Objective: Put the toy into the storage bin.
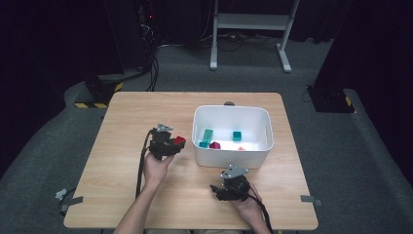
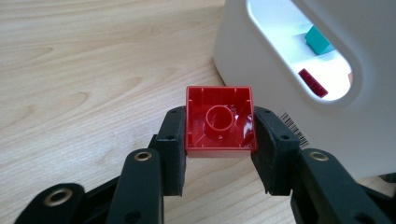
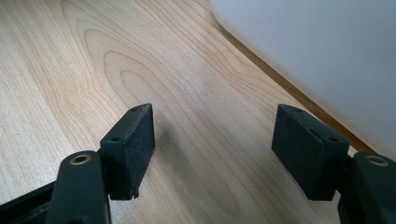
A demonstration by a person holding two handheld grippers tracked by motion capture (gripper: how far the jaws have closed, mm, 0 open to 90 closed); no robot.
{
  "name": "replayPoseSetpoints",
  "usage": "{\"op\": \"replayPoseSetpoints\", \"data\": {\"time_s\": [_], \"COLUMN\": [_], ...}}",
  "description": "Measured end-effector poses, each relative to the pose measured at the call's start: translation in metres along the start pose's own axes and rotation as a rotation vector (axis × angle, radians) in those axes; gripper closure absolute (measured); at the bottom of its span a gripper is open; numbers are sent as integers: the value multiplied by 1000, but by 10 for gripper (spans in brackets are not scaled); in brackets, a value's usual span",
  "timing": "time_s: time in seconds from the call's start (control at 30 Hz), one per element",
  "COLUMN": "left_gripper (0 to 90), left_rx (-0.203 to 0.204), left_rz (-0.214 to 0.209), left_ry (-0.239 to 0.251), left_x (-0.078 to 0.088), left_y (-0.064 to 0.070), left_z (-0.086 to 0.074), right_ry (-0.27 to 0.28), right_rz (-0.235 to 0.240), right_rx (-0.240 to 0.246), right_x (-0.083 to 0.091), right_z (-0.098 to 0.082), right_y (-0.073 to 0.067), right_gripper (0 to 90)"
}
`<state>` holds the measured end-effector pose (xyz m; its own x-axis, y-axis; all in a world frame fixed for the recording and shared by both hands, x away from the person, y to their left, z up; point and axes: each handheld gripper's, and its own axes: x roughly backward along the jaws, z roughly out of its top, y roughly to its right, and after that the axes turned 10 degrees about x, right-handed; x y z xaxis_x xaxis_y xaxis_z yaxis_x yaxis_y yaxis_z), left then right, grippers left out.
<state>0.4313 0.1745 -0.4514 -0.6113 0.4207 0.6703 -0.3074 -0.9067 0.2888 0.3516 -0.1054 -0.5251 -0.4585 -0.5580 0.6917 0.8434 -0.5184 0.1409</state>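
Note:
My left gripper (image 1: 171, 142) is shut on a red brick (image 1: 179, 141), held a little above the wooden table (image 1: 126, 185), just left of a white bin (image 1: 231, 108). In the left gripper view the red brick (image 2: 219, 122) shows its hollow underside, pinched on both sides between the jaws of the left gripper (image 2: 219, 140). My right gripper (image 1: 219, 190) rests low near the table's front edge, below the bin. In its own view the right gripper (image 3: 215, 140) stands open over bare wood with nothing between its jaws.
The bin (image 2: 280, 107) holds two teal bricks (image 1: 208, 135) (image 1: 237, 136), a dark red one (image 1: 215, 145) and an orange piece (image 1: 241, 148). Through its handle slot I see a teal brick (image 2: 319, 40) and a dark red brick (image 2: 313, 83). The bin's wall (image 3: 317, 56) stands close at the right gripper's right.

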Motion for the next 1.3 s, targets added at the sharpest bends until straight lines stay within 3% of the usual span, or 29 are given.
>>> {"op": "replayPoseSetpoints", "data": {"time_s": [0.37, 0.77, 1.3], "left_gripper": [585, 585, 585], "left_rx": [-32, -91, -108], "left_rz": [-23, -49, -115], "left_ry": [4, 29, 48], "left_x": [14, 41, 55], "left_y": [11, 28, 42], "left_z": [9, 27, 43], "right_ry": [0, -1, -1], "right_rz": [0, 1, 0], "right_rx": [-1, -1, 0], "right_x": [0, 0, 0], "right_z": [0, 0, 0], "right_y": [0, 0, 0], "right_gripper": [299, 300, 300]}}
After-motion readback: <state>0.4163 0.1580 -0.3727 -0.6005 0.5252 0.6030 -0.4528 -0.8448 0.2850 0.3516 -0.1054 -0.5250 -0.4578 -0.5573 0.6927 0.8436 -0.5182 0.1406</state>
